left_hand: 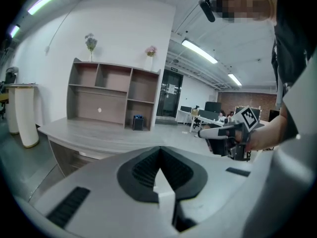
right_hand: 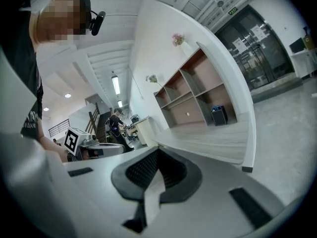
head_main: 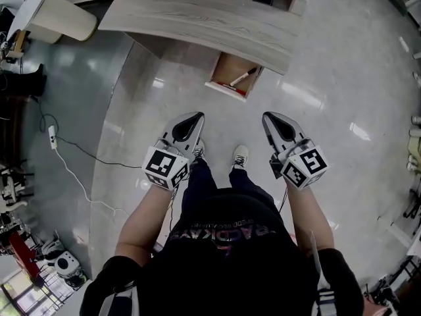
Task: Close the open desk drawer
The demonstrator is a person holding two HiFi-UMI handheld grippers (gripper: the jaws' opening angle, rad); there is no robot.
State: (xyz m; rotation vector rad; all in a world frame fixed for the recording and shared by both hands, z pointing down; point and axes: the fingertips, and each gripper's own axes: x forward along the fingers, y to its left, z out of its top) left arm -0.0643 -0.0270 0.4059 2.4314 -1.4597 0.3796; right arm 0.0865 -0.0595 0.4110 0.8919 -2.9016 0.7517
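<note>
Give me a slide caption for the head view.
Open drawer juts from desk; left gripper and right gripper shut.

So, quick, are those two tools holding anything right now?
Left tool: closed, holding nothing.
Right tool: closed, holding nothing.

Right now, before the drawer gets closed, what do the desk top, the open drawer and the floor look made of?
The desk top: pale grey wood-grain, probably matte laminate; streaky grain lines show. The open drawer: warmer brown board inside, pale front edge; likely laminated wood. The floor: glossy pale grey, polished stone or coated concrete; lights reflect in it.
</note>
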